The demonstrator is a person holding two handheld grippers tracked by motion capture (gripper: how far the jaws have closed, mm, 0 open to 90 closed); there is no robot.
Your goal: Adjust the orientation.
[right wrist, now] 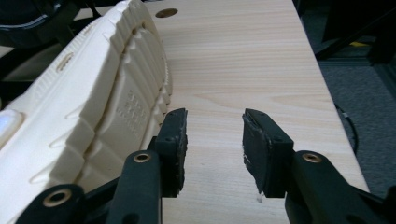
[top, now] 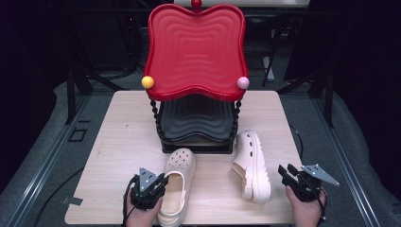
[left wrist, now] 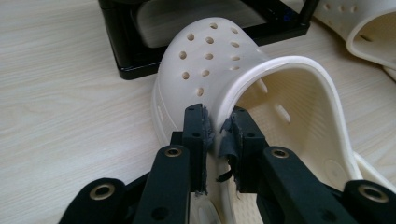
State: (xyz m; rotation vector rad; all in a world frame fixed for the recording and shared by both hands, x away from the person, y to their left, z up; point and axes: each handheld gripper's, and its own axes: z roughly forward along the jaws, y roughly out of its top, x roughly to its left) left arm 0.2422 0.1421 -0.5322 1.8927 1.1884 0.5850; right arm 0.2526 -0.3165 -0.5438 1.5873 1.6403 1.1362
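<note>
Two cream clogs lie on the wooden table [top: 118, 142]. The left clog [top: 177, 182] stands upright with its toe toward the rack. My left gripper [top: 162, 180] straddles the clog's side rim [left wrist: 243, 79], one pad outside the wall and one inside. The pads sit close on either side of the rim without clearly pressing it, so my left gripper [left wrist: 218, 127] reads as open. The right clog [top: 253, 165] lies on its side, its ridged sole [right wrist: 93, 98] facing my right gripper [top: 287, 171]. My right gripper [right wrist: 215, 135] is open, with bare table between its jaws.
A two-tier rack stands at mid-table: a red wavy tray [top: 196, 47] on top and a black tray [top: 196, 118] below, whose base [left wrist: 140, 65] is just beyond the left clog's toe. Yellow [top: 147, 82] and pink [top: 243, 82] balls mark its corners. The table's right edge [right wrist: 327, 93] is close.
</note>
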